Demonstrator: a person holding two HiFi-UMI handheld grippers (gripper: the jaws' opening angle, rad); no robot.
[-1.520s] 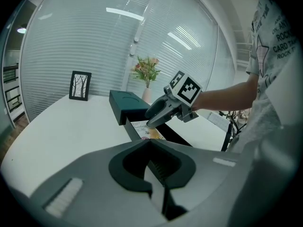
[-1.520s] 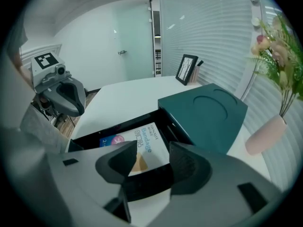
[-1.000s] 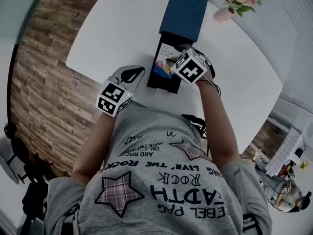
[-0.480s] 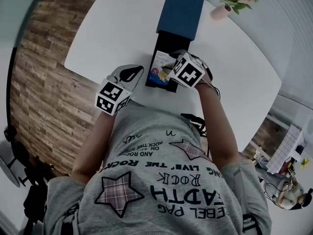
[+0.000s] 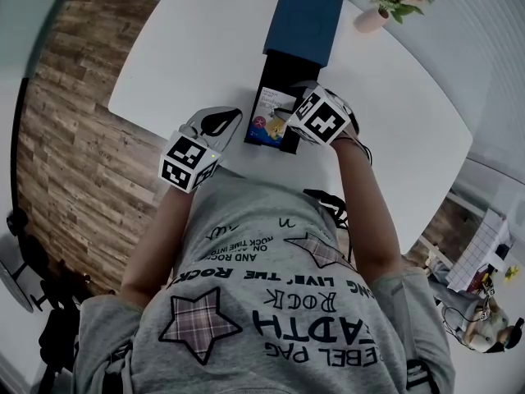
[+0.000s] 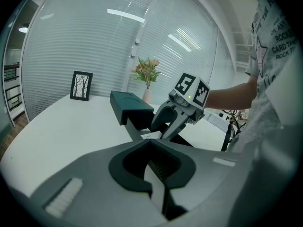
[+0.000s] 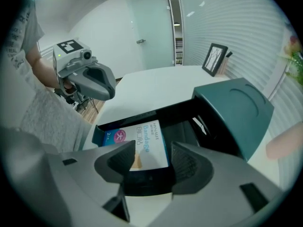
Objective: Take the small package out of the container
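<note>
A small white and blue package (image 7: 142,143) lies flat in the near end of a black open container (image 7: 187,122), whose teal lid (image 7: 236,105) stands over its far end. My right gripper (image 7: 154,162) hovers open just above the package, one jaw over its left part and the other to its right. In the head view the package (image 5: 269,115) shows beside the right gripper (image 5: 294,115). My left gripper (image 6: 154,167) is shut and empty, held left of the container (image 6: 130,109) near the table's front edge (image 5: 220,123).
The container sits on a white round table (image 5: 189,48). A vase of flowers (image 5: 373,19) stands beyond the lid (image 5: 305,15), and a small picture frame (image 6: 81,85) stands at the far side. Wooden floor (image 5: 74,138) lies left of the table.
The right gripper has shifted slightly toward the near end of the container and tilted a little. The left gripper has stayed where it was.
</note>
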